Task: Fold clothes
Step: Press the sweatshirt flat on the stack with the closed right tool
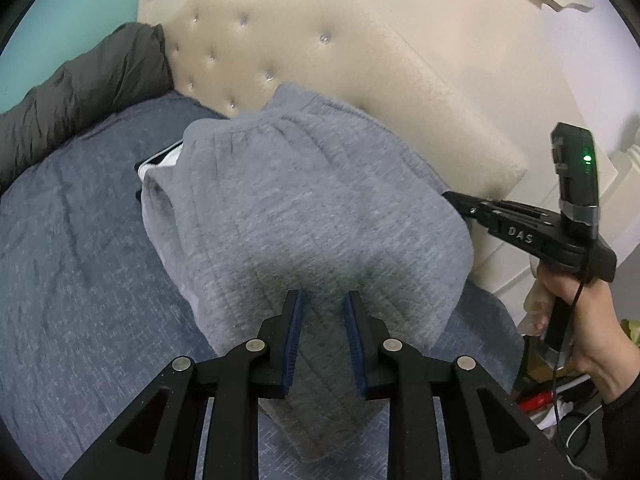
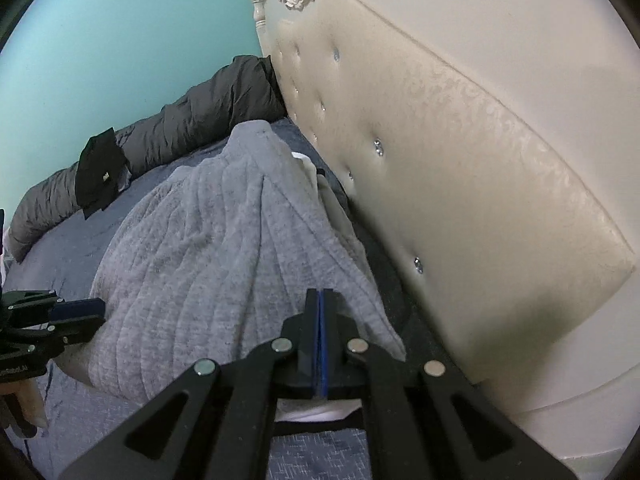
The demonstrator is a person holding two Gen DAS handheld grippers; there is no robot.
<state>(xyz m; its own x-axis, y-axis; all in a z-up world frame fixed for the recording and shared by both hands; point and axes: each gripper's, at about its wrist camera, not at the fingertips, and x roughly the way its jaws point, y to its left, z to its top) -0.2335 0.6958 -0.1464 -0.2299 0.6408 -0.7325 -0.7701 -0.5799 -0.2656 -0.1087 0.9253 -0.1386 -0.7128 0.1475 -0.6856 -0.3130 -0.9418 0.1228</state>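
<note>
1. A light grey quilted knit garment (image 1: 304,208) fills the middle of the left wrist view, draped in a mound over the bed. Its ribbed edge reaches the upper centre of the frame near the headboard, and its near edge hangs at the lower centre.
2. The left gripper (image 1: 323,304) sits at the bottom centre of the left wrist view. Its blue-padded jaws are parted, with the near part of the grey garment running between them. I cannot tell whether the pads press the cloth.
3. The right gripper (image 2: 320,300) is clenched, its blue pads meeting flat together, at the lower centre of the right wrist view over the garment's right edge. Whether cloth is pinched between them cannot be told. In the left wrist view it comes in from the right, held by a hand (image 1: 576,320).
4. White fabric (image 1: 168,158) shows from under the garment at its left side.
5. A blue-grey textured bedspread (image 1: 68,248) lies underneath, filling the lower left.
6. A cream button-tufted padded headboard (image 2: 460,168) stands close along the garment's far side, in the right half of the right wrist view.
7. A dark grey puffy jacket (image 1: 84,88) lies along the upper left, against a turquoise wall (image 2: 120,40).
8. A small black folded item (image 2: 100,180) rests on the jacket, at the left.
</note>
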